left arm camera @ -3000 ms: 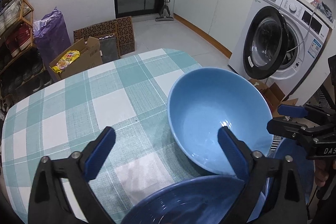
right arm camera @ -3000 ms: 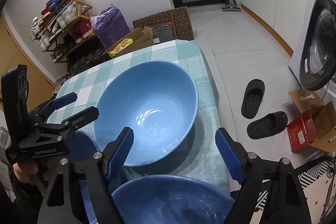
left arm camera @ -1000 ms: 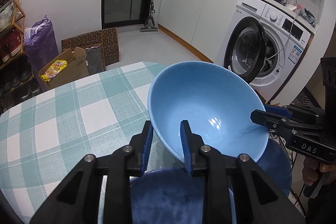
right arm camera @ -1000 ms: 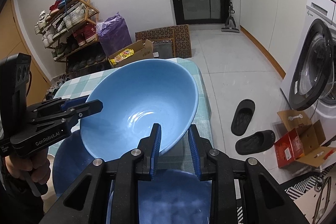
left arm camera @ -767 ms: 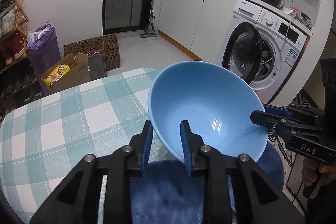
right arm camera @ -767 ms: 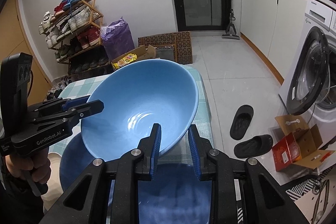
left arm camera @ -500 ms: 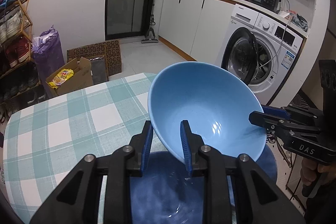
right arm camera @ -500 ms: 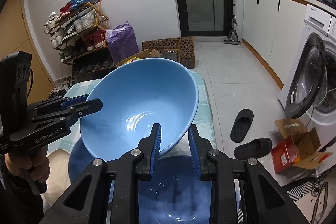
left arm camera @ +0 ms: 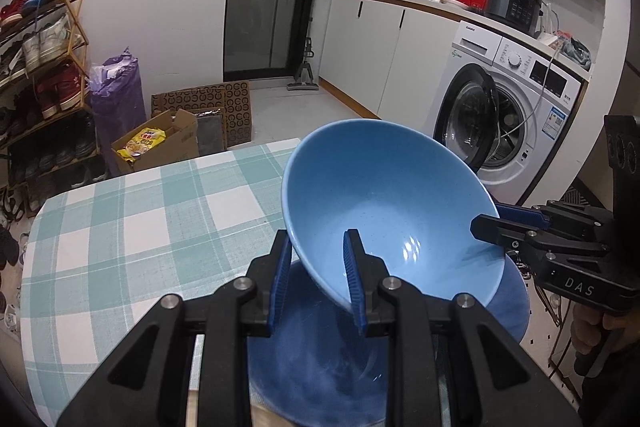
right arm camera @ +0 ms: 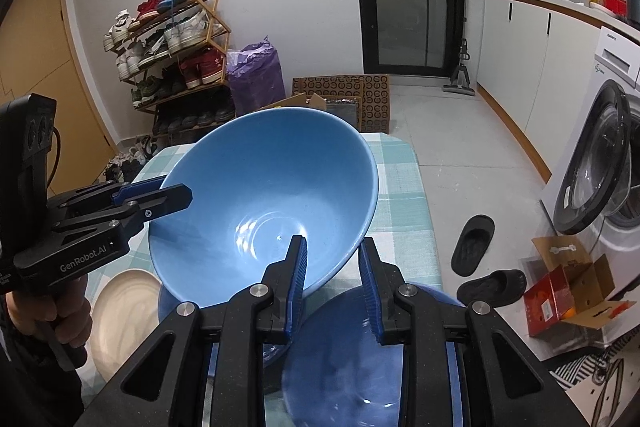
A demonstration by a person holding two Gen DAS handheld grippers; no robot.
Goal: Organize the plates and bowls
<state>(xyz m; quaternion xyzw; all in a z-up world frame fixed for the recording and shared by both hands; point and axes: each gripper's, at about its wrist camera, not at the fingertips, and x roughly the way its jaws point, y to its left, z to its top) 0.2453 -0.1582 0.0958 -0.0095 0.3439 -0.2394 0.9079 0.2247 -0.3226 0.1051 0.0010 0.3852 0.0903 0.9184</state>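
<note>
A large light blue bowl [left arm camera: 392, 211] [right arm camera: 264, 199] hangs tilted in the air above the checked table [left arm camera: 120, 227]. My left gripper [left arm camera: 318, 269] is shut on its near rim, one pad inside and one outside. My right gripper [right arm camera: 332, 279] is shut on the opposite rim; in the left wrist view the right gripper [left arm camera: 490, 223] shows at the bowl's right edge. Below the lifted bowl lie darker blue dishes [left arm camera: 320, 371] [right arm camera: 360, 359]. A cream plate [right arm camera: 124, 311] sits at the table's near left in the right wrist view.
The table's far right edge [right arm camera: 420, 195] drops to a floor with black slippers [right arm camera: 476, 247] and an orange box [right arm camera: 568, 291]. A washing machine [left arm camera: 508, 115] stands right. A shoe rack [right arm camera: 176, 59], a purple bag [left arm camera: 118, 99] and cardboard boxes [left arm camera: 168, 143] lie beyond the table.
Both grippers, which closed on the bowl's rims earlier, have carried it upward and back toward me. More of the room shows behind it, and the cream plate has come into view.
</note>
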